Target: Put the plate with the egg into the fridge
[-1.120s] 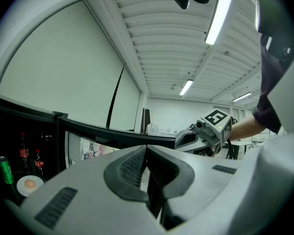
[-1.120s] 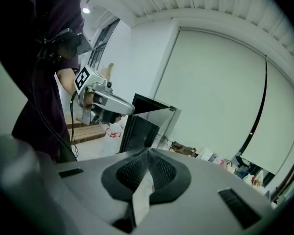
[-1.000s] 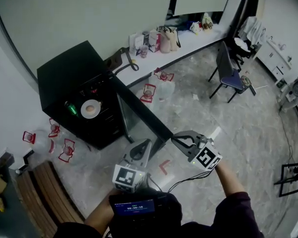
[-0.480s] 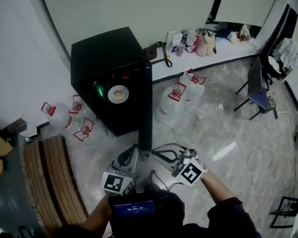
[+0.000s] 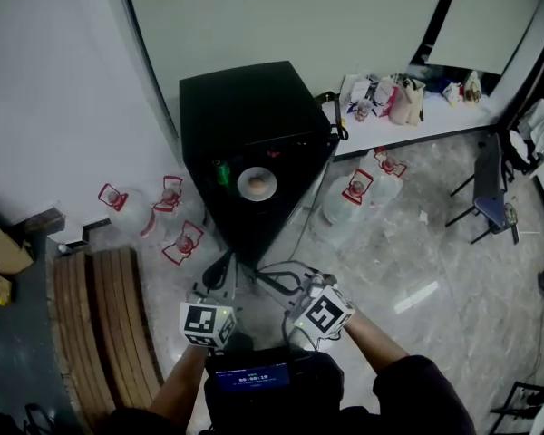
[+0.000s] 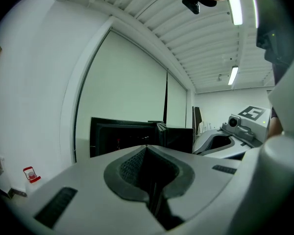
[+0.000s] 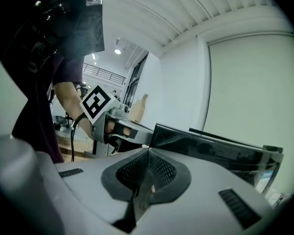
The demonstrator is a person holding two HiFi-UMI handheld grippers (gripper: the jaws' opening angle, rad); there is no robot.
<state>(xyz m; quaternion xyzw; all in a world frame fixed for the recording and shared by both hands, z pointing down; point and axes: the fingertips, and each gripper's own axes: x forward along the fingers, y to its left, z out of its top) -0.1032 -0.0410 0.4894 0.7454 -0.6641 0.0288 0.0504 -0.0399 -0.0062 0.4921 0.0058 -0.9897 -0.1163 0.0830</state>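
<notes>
The black fridge (image 5: 245,116) stands open toward me. Inside it, a white plate with the egg (image 5: 257,184) rests on a shelf beside a green can (image 5: 222,172). The fridge door (image 5: 299,207) hangs open at the right and appears edge-on in the right gripper view as a dark slab (image 7: 210,146). My left gripper (image 5: 223,265) is low in front of the fridge, shut and empty. The right gripper (image 5: 270,275) is close beside it, also shut with nothing in it. Each gripper sees the other, the right gripper (image 6: 235,129) and the left gripper (image 7: 112,126). Neither touches the plate.
Water jugs with red handles lie on the floor left of the fridge (image 5: 177,234) and right of it (image 5: 355,196). A wooden bench (image 5: 100,333) runs along the lower left. A low counter with bags (image 5: 399,98) and a chair (image 5: 490,179) are at the right.
The view has swung so the open fridge sits straight ahead and nearer. Both grippers have drawn closer together in front of it. The plate stays on its shelf.
</notes>
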